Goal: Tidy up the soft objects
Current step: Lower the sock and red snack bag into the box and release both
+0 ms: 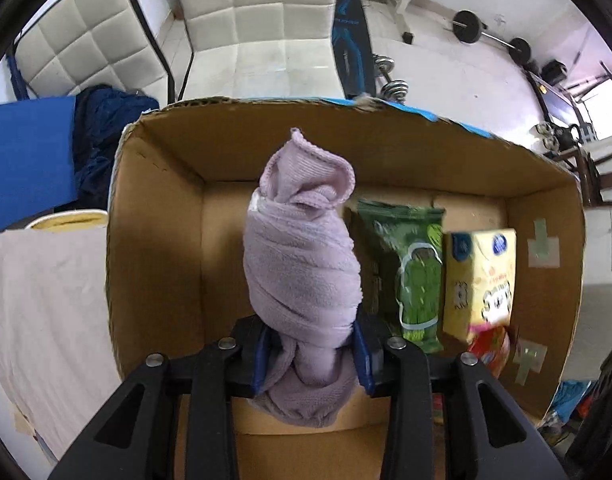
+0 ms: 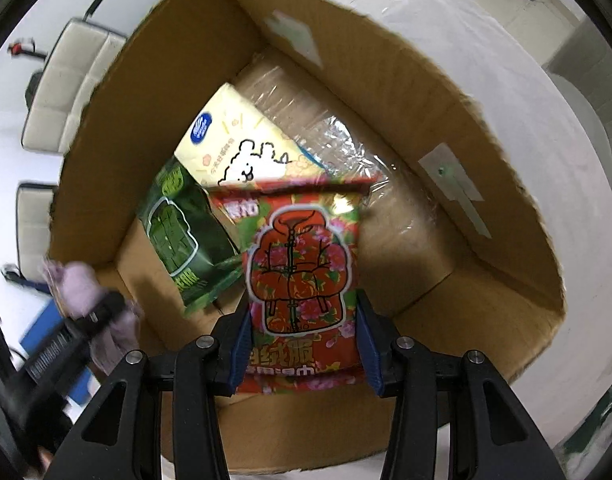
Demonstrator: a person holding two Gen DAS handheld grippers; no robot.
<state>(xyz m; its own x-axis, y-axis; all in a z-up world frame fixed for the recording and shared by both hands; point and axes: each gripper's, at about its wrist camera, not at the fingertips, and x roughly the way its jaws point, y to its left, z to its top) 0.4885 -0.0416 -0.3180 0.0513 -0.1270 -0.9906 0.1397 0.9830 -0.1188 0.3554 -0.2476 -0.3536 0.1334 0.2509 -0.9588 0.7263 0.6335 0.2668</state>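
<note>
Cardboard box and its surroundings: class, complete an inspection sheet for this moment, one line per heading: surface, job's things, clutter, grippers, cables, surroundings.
Surface: table under a pale cloth; the cardboard box stands open on it.
Job's things: purple towel, rolled, above the box; red packet over the box; green packet and yellow packet inside.
Clutter: dark blue cloth and blue mat beside the box.
Grippers: left gripper shut on the towel; right gripper shut on the red packet.
Cables: nothing seen.
Surroundings: white chairs, barbell, dumbbells.
</note>
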